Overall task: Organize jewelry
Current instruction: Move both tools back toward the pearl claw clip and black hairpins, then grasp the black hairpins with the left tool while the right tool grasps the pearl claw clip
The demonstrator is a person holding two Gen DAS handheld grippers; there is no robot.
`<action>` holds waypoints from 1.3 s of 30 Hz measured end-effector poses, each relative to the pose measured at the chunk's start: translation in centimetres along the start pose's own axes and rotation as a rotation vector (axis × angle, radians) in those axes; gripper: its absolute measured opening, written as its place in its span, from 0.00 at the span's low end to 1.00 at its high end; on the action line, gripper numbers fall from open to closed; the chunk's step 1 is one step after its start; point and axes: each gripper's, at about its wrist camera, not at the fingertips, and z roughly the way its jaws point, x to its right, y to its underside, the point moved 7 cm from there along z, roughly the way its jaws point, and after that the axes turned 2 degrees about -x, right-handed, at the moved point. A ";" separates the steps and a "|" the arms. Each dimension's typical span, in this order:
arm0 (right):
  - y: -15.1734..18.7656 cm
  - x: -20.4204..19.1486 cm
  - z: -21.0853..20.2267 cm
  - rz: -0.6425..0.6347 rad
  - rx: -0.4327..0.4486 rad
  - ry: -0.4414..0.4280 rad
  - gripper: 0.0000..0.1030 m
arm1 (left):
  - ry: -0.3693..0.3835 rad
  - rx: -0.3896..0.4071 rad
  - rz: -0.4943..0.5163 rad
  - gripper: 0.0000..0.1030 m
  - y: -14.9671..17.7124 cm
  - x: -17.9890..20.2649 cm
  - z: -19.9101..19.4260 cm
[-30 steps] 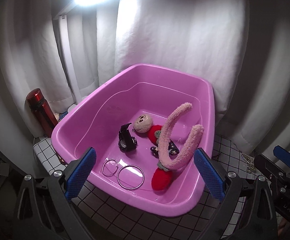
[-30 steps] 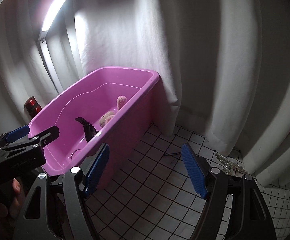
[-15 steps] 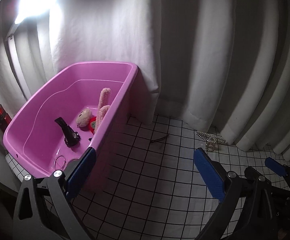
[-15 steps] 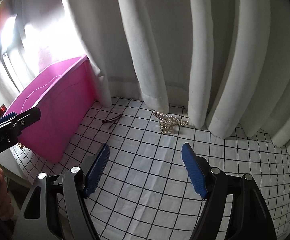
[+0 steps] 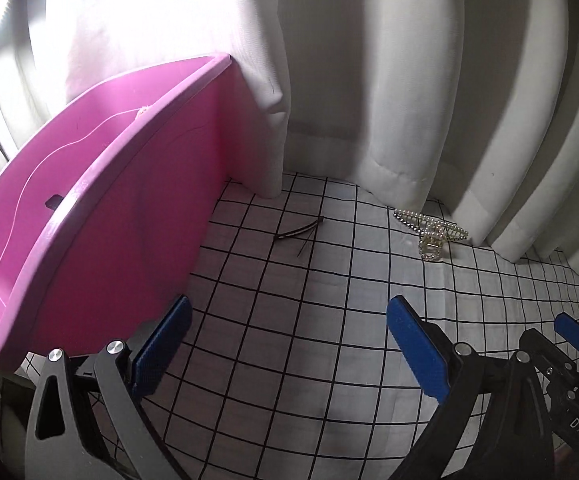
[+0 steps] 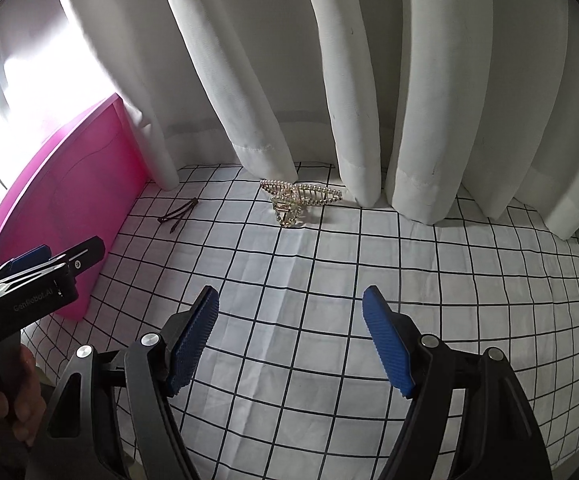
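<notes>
I have both grippers hanging over the white cloth (image 6: 329, 264) with its thin black grid, the left gripper (image 5: 289, 344) and the right gripper (image 6: 289, 340) each spread wide with nothing between their ribbed blue pads. The pearl-studded gold claw clip (image 6: 299, 198) lies at the foot of the pleated white curtain (image 6: 369, 80). A thin dark bobby pin (image 5: 299, 233) lies between it and the glossy pink plastic tub (image 5: 121, 208).

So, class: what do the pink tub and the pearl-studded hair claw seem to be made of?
Pink tub: probably moulded plastic, smooth with a slight sheen on its rolled rim. Pearl-studded hair claw: seemingly gold-toned metal or plastic, with rows of small pearl-like beads; too small to tell.
</notes>
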 end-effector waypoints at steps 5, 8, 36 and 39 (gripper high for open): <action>-0.7 -0.2 2.5 0.000 -0.012 -0.011 0.69 | -0.004 -0.002 -0.013 0.93 -0.3 -0.6 2.4; -1.3 -0.3 4.2 0.010 -0.018 -0.019 0.69 | -0.023 0.009 -0.003 0.93 -1.0 -0.9 3.9; -5.5 0.7 14.9 0.061 -0.018 0.060 0.69 | -0.044 -0.079 -0.039 0.93 -3.3 -2.0 16.1; -5.6 0.9 15.4 0.069 -0.020 0.067 0.69 | -0.046 -0.075 -0.031 0.93 -3.7 -1.8 16.6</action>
